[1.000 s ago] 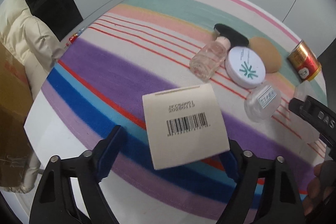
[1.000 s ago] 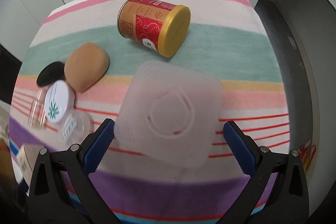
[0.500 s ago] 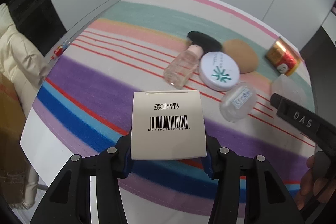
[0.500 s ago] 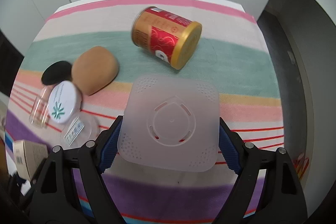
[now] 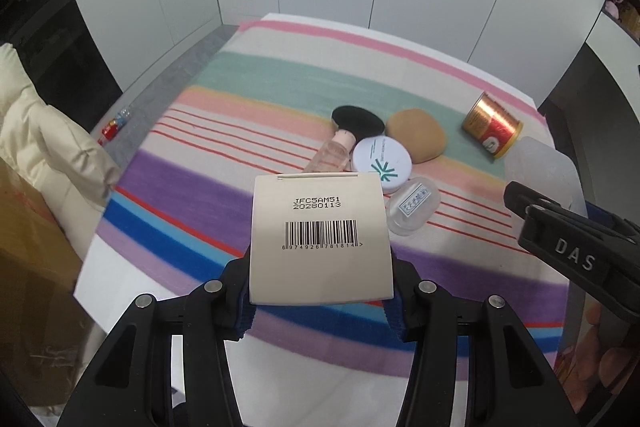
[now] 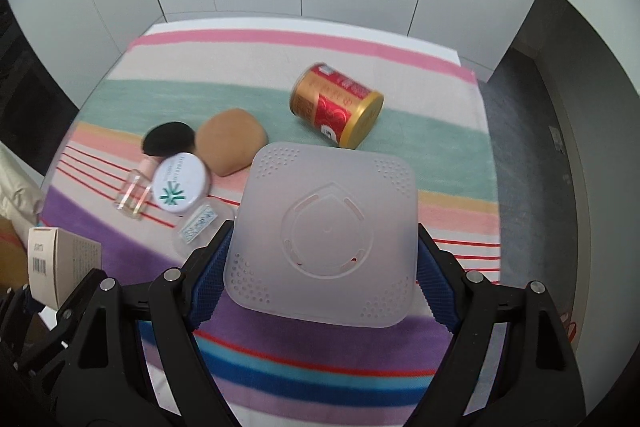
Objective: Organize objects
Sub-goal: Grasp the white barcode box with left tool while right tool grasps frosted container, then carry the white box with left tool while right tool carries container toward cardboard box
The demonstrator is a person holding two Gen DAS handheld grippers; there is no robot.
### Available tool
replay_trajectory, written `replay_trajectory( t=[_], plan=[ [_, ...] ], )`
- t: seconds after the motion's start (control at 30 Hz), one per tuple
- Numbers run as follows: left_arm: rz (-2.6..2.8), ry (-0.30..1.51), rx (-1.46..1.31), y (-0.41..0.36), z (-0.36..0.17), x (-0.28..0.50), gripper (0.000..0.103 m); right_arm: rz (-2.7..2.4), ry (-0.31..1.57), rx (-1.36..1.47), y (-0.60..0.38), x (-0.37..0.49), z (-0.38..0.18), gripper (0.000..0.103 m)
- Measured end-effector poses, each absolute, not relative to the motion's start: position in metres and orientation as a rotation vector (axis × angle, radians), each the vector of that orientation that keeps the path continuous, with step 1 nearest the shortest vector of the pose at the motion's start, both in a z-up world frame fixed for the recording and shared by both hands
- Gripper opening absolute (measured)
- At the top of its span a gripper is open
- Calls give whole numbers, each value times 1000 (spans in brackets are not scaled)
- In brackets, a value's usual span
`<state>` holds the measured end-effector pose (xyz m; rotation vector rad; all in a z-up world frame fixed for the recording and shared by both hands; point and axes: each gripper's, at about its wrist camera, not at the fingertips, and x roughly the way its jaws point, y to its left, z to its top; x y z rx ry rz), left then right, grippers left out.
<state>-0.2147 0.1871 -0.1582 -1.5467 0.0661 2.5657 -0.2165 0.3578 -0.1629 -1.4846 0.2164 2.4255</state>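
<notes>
Beige box [image 5: 320, 239] face printed "JFC5AM51" over "20280113", barcode beneath with digits 6974926781814 — black arm of the right tool [image 5: 576, 259] marked "DAS", white round compact lid [image 5: 382, 162] with a green snowflake-like sign — its lettering too small to read

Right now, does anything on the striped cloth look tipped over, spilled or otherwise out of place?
Yes: the red-and-gold can lies on its side on the green stripe, and the small clear bottle lies flat beside the white compact. No spill shows.

both tools closed, box [image 5: 320, 235] and case [image 6: 324, 231] lifted
</notes>
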Motion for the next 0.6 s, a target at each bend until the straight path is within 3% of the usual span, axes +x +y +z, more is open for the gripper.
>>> replay_trajectory(
  t=[0.6],
  plan=[
    [2580,76,-1372,168,-60,-164,52,2517,184,-1393,327,-155,-68,85]
  ],
)
